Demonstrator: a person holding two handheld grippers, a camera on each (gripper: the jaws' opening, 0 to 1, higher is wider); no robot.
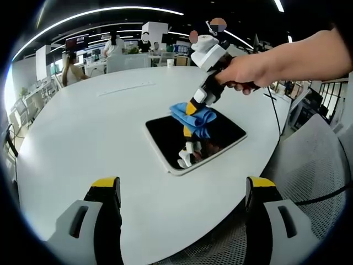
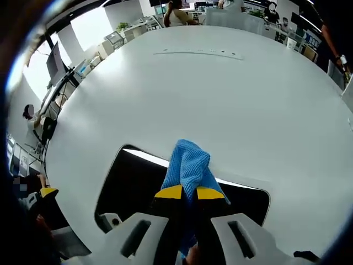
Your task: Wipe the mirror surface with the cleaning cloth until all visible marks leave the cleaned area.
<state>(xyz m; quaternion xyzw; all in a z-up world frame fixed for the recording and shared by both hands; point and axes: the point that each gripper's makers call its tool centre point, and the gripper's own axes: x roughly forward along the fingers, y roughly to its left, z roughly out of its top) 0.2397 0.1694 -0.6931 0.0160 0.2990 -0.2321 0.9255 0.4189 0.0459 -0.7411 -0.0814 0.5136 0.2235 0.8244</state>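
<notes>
A flat rectangular mirror with a white rim lies on the round white table; its dark glass reflects the ceiling. In the left gripper view my right gripper, held by a hand, presses a blue cleaning cloth onto the mirror's far part. In the right gripper view that gripper is shut on the cloth, which bunches over the mirror. My left gripper hangs open above the table's near edge, short of the mirror, with nothing between its jaws.
A grey mesh chair stands at the table's right edge with a black cable over it. Office desks, monitors and people stand beyond the table. A narrow strip lies on the far table top.
</notes>
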